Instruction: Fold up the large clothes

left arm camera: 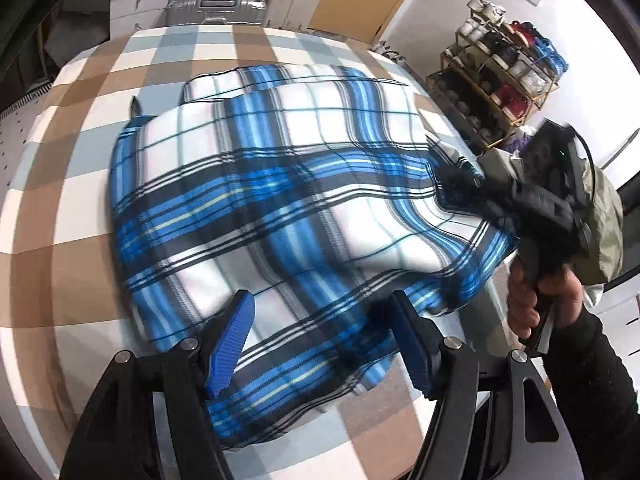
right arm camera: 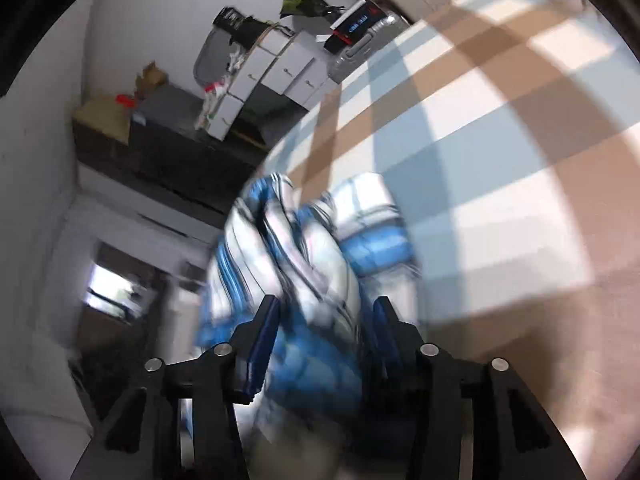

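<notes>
1. The checked bench [left arm camera: 60,200], in brown, pale blue and white squares, fills the left of the left wrist view and runs under everything else.
2. The blue-and-white plaid garment [left arm camera: 280,200] lies spread on the middle of the bench, doubled over so that one layer rests on another. Its near edge reaches the bench's front.
3. The left claw [left arm camera: 322,340] hangs over that near edge, released. Its two blue pads stand wide apart with plaid cloth lying below and between them, neither pad pressing on it.
4. Behind the bench, a silver suitcase [left arm camera: 216,8] stands against pale drawers.
5. At the garment's right edge the right claw [left arm camera: 452,184] meets the cloth, where folds run up toward its tip. A hand [left arm camera: 536,300] in a dark sleeve holds its handle.
6. In its own view the right claw [right arm camera: 324,336] has a bunch of plaid filling the gap between its fingers. The picture is blurred, so I cannot tell whether it is clenched on the cloth or released.
7. Far right, a shoe rack [left arm camera: 496,92] stands by the white wall.
</notes>
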